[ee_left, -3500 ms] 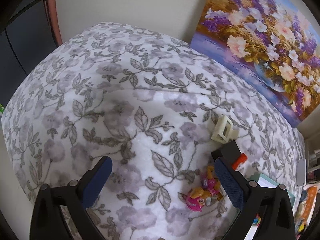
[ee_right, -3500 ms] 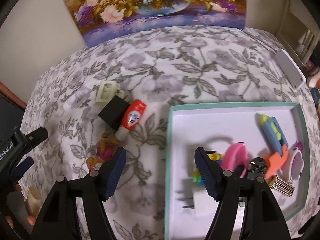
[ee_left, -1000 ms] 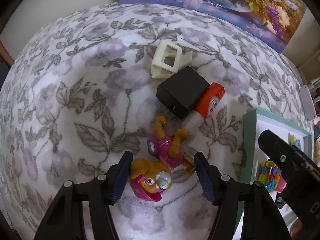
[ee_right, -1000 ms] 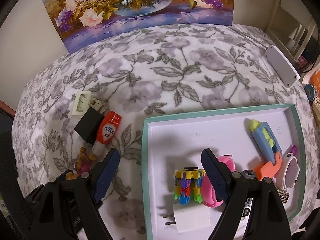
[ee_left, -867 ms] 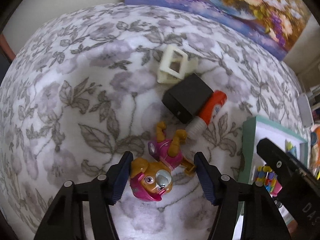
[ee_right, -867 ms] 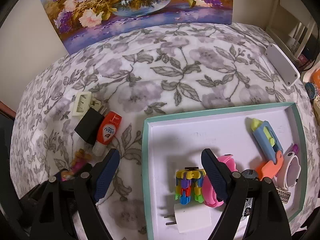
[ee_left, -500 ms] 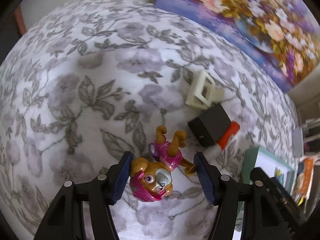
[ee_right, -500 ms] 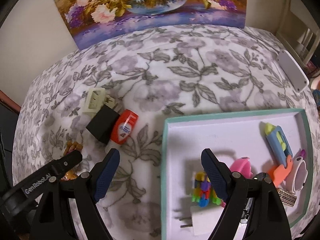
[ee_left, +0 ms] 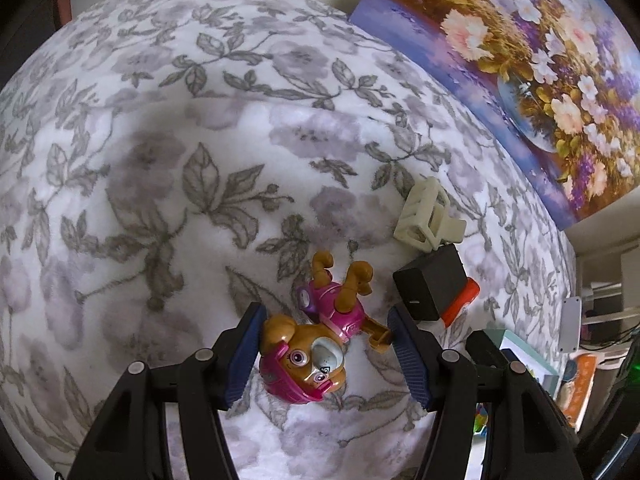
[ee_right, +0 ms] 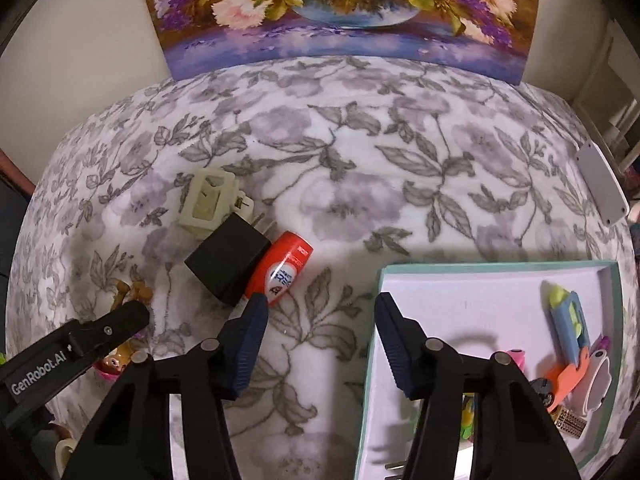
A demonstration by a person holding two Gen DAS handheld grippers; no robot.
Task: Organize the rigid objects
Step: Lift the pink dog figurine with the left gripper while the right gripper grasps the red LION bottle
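Your left gripper has its fingers clenched on the head of the brown-and-pink plastic puppy figure; the left blue pad presses the pink helmet, while the right pad appears to meet the figure's tan side piece rather than the head itself. The figure appears raised clear of the grey floral blanket, though the left wrist view cannot confirm the gap. The step in hand is the carry of this figure toward the storage tray. To the right on the blanket lie the cream plastic block with square openings, the black cube-shaped plug adapter touching it, and the orange-and-white tube resting against the adapter. These three remain to be sorted. Your right gripper hangs with its fingers spread wide and empty, straddling the left rim of the teal-edged white tray. The tray already holds several small items at its right side, including a blue-and-yellow plastic toy. For the next move, swing the left gripper rightward over the tray rim, keep the hold firm because the contact looks uneven, and release over bare white floor. Move the right gripper aside first if it blocks the path.
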